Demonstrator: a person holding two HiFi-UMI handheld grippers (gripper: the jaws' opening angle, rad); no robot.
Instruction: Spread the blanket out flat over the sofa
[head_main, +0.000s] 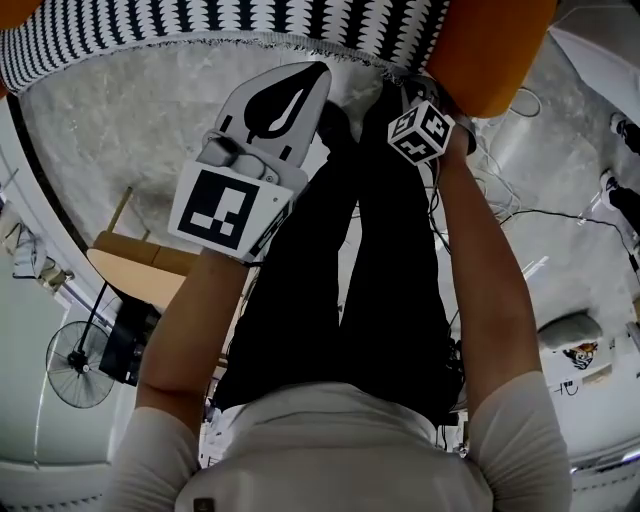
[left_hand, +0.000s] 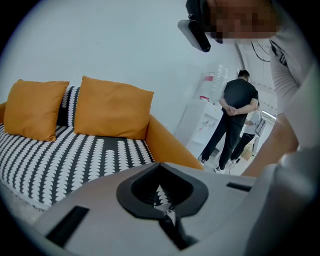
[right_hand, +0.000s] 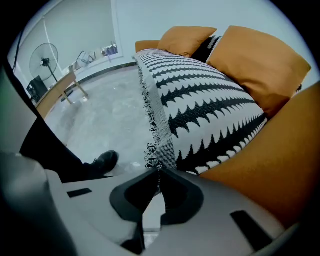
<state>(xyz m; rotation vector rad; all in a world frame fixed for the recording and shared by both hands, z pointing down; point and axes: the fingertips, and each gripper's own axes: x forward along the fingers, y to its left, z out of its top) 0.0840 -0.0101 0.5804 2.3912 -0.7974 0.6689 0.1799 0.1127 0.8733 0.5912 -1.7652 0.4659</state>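
Left gripper (left_hand: 160, 167) jaws were pressed together, pinching a bit of blanket (left_hand: 75, 155); right gripper (right_hand: 159, 170) jaws clamped on its fringed edge. Blanket lay spread over the sofa (right_hand: 260, 170) seat, fringe hanging off the sofa front. Two orange cushions (left_hand: 112, 107) leaned on the sofa back.
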